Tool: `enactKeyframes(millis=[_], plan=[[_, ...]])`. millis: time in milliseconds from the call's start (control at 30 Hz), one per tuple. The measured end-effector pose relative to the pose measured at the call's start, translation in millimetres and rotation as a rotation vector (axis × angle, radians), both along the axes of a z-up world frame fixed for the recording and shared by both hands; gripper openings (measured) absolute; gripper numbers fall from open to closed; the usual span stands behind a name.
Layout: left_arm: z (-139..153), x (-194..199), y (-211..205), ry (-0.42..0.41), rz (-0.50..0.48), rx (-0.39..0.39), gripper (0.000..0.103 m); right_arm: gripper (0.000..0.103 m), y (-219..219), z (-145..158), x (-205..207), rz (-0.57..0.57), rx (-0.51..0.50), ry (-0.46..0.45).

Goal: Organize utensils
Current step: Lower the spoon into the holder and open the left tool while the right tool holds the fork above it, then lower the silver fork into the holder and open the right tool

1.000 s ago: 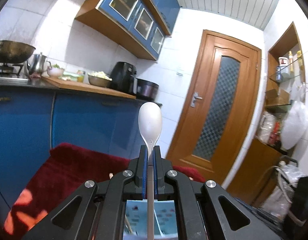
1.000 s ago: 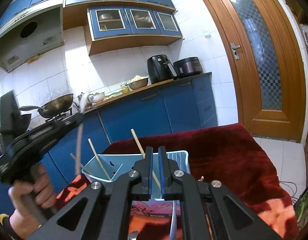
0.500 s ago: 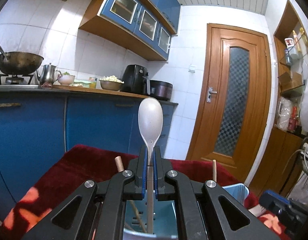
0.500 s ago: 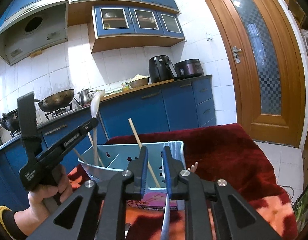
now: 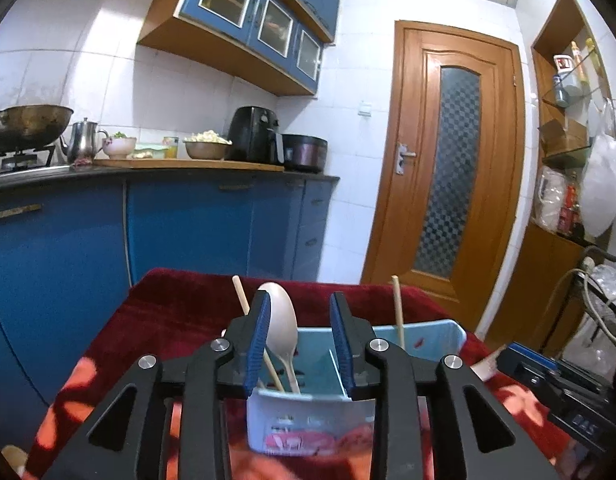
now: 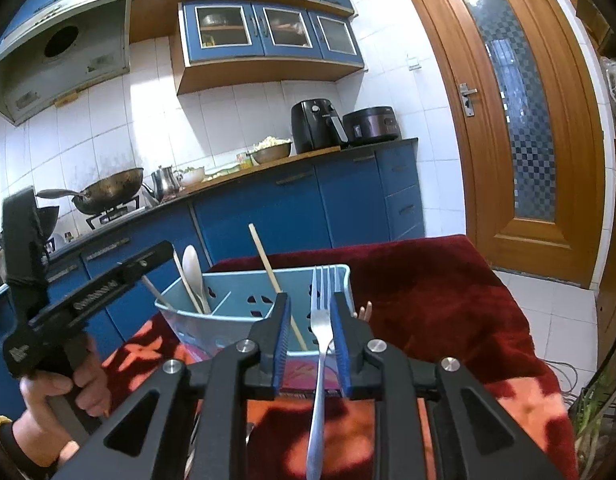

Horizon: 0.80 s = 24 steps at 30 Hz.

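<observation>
A light blue utensil holder [image 5: 308, 420] [image 6: 236, 300] stands on the red cloth. A white spoon [image 5: 283, 328] [image 6: 194, 276] stands bowl-up in its left compartment beside wooden chopsticks [image 5: 397, 312] [image 6: 268, 264]. My left gripper [image 5: 301, 340] is open just above the holder, with the spoon free beside its left finger. It also shows in the right wrist view [image 6: 140, 268]. My right gripper [image 6: 310, 332] is open, and a steel fork [image 6: 321, 344] lies between its fingers, tines up against the holder; whether either finger touches it is unclear.
The red cloth [image 6: 427, 300] covers the table. Blue cabinets [image 5: 188, 232] and a counter with a wok [image 6: 108, 192], kettle, bowls and air fryer stand behind. A wooden door [image 5: 447, 160] is at the right. Dark equipment [image 5: 567, 392] lies on the table's right.
My left gripper lowered the spoon into the holder and opened, leaving it standing there. My right gripper opened wider around the fork.
</observation>
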State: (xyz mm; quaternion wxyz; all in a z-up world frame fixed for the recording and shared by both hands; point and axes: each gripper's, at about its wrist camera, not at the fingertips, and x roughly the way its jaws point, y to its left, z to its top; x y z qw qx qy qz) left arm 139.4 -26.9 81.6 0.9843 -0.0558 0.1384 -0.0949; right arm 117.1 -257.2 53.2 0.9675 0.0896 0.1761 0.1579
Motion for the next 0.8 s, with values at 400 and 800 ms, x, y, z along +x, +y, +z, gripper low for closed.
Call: enactKeyframes(millis=[400, 800], plan=[[-6.9, -33.3, 16.6, 0.152, -0.001, 0.026, 0.033, 0.025, 7.0, -20.3, 4.7, 0.037, -0.089, 0.147], [-39.1, -29.4, 29.9, 0.282, 0.01, 0.013, 0.033, 0.022, 6.4, -36.9, 30.8, 0.082, -0.104, 0.307]])
